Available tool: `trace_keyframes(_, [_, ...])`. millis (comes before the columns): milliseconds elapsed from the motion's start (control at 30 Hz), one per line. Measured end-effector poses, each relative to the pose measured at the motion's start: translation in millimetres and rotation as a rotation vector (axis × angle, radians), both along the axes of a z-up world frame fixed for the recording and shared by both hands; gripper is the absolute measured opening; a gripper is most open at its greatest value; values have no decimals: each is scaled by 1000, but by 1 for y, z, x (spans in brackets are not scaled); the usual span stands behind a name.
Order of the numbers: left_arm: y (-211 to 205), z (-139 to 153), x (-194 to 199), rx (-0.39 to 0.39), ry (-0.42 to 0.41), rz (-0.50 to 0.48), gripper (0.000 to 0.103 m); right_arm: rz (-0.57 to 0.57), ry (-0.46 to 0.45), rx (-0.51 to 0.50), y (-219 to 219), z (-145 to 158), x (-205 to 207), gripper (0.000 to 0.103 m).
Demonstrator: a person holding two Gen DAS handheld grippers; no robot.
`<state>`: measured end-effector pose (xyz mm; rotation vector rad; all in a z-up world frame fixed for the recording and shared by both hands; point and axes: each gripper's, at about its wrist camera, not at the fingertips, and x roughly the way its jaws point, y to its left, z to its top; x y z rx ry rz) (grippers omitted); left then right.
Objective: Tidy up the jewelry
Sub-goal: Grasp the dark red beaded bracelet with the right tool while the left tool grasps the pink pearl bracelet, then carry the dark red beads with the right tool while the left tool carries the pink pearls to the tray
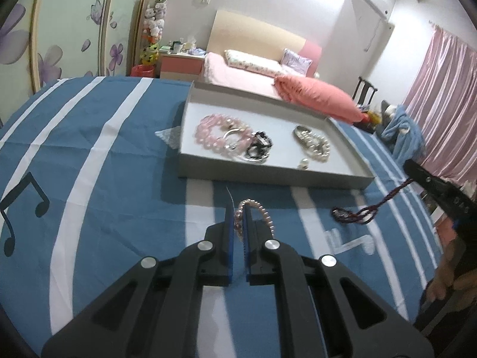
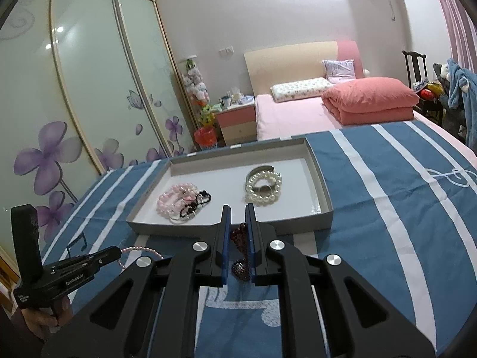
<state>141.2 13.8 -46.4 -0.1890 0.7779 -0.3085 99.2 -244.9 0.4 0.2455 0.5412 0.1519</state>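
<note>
Inside the tray (image 1: 351,132), pink beads (image 1: 210,132) and white pearls (image 1: 317,146) are already lying. Just short of the tray, a pink pearl bracelet (image 1: 259,208) is being pinched by the nearly closed left tongs (image 1: 238,211), and a dark red necklace (image 2: 242,246) by the right tongs (image 2: 238,217); both are being held over the surface (image 1: 104,149), not yet placed.

Walls painted white | wardrobe (image 2: 74,104) fitted with frosted doors printed with purple flowers | bed (image 2: 298,116) made up in pink | curtain (image 1: 441,104) hung pink
</note>
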Motion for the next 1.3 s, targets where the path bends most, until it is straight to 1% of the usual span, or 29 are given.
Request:
trace_keyframes(200, [-4,13,-12,-39,-47,-4,6,16,-47,1,6,8,-8,11])
trace_keyframes(533, [-11,35,-31,-42,-140,4,6,30,-111,-1,16,19,-16,11])
trace_keyframes(733, [-15,40,-39,-3,-180,43,6,41,-134,-11,22,21,-19,11])
trace_keyframes(967, [-24,49,-47,86,-250,88,6,46,-157,-13,25,24,-23,11])
trace_keyframes(1300, [-38,62,-48,179,-337,132,6,44,-221,-34,34,37,-24,11])
